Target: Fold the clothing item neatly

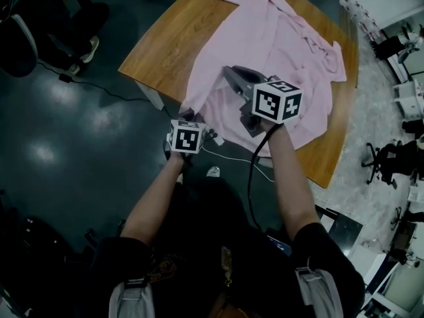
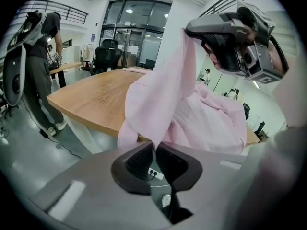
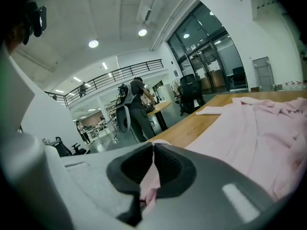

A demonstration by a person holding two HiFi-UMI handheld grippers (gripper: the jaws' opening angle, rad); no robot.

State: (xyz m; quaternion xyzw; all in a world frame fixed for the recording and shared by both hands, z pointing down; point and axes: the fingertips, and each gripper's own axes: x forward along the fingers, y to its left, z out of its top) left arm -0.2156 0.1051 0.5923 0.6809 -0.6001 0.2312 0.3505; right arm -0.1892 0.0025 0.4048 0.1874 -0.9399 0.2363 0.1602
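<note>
A pink shirt point(image 1: 278, 52) lies spread on a curved wooden table point(image 1: 165, 38), its near hem lifted off the table's front edge. My left gripper point(image 1: 191, 114) sits low at that edge. In the left gripper view, my left gripper point(image 2: 154, 145) is shut on a corner of the shirt point(image 2: 158, 99), which rises taut to my right gripper point(image 2: 188, 31) higher up. In the right gripper view, my right gripper point(image 3: 153, 147) is shut on a fold of pink cloth point(image 3: 149, 181), and the rest of the shirt point(image 3: 259, 128) lies on the table beyond.
A person point(image 2: 41, 66) stands by the table's left end, with office chairs point(image 2: 108, 51) behind. A cable point(image 1: 79, 85) runs across the dark floor at the left. More chairs point(image 1: 391, 161) stand to the right of the table.
</note>
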